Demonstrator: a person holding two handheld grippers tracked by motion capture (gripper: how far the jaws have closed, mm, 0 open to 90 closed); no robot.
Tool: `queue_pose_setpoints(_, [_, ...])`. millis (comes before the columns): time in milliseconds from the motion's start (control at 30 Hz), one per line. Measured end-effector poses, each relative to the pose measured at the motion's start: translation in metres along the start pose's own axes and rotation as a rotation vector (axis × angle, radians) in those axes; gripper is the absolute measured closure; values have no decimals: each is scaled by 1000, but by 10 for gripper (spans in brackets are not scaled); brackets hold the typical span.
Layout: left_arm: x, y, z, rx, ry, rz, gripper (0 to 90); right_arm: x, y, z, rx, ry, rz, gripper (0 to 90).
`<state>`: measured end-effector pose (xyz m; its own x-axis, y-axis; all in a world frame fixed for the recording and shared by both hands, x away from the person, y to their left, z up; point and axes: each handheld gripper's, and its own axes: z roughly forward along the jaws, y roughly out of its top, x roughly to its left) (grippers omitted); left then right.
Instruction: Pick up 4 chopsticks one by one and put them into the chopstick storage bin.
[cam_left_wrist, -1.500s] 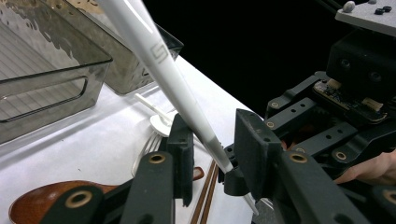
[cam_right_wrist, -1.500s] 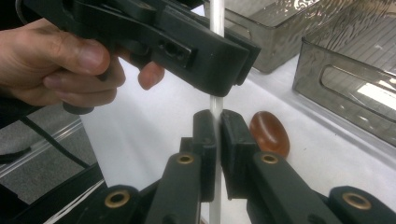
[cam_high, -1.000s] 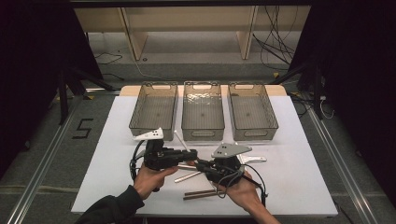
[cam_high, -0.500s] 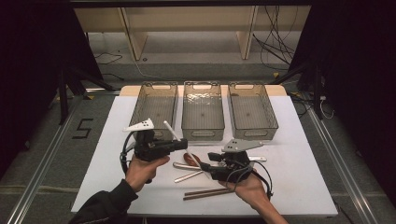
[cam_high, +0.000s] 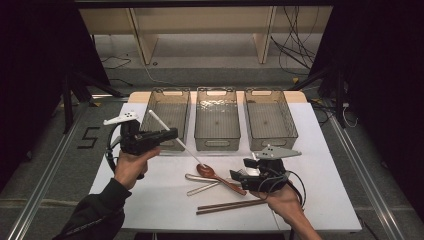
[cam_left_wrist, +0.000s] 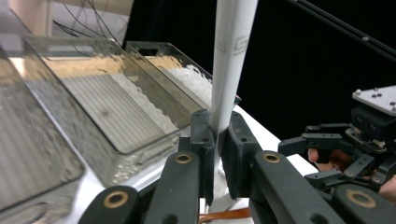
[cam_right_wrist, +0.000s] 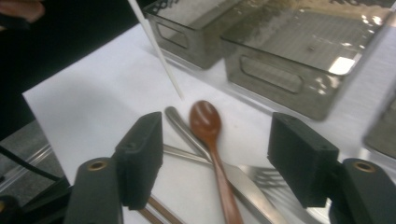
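1. High view: left gripper (cam_high: 172, 134) has a white stick (cam_high: 175, 139) lifted over the worktop (cam_high: 150, 200), beside the left bin (cam_high: 167, 117). Prob. sorting; next, swing it over a bin & release.
2. Left fingers (cam_left_wrist: 201, 140) pinch the stick.
3. Right gripper (cam_right_wrist: 224, 158) fingers spread wide, empty, above spoon (cam_right_wrist: 210, 135) & fork (cam_right_wrist: 261, 179).
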<state>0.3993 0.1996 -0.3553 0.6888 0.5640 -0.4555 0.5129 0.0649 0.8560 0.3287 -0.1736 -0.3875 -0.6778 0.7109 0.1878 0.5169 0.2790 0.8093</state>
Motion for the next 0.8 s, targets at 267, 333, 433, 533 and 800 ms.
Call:
queue_pose_setpoints(267, [16, 13, -11, -36, 52, -17, 830, -10, -8, -7, 21, -26, 29, 297])
queue_pose_setpoints(333, [19, 16, -14, -43, 59, -18, 830, -12, -9, -9, 22, -30, 35, 291])
queue_pose_setpoints(433, [24, 21, -17, -58, 74, -21, 829, -13, -10, -10, 20, -39, 38, 280])
queue_pose_setpoints(533, [28, 25, -19, -70, 95, -21, 829, -14, -11, -11, 24, -41, 39, 274])
queue_pose_setpoints(800, [36, 32, -22, -81, 144, -13, 829, -13, -11, -10, 24, -42, 34, 270])
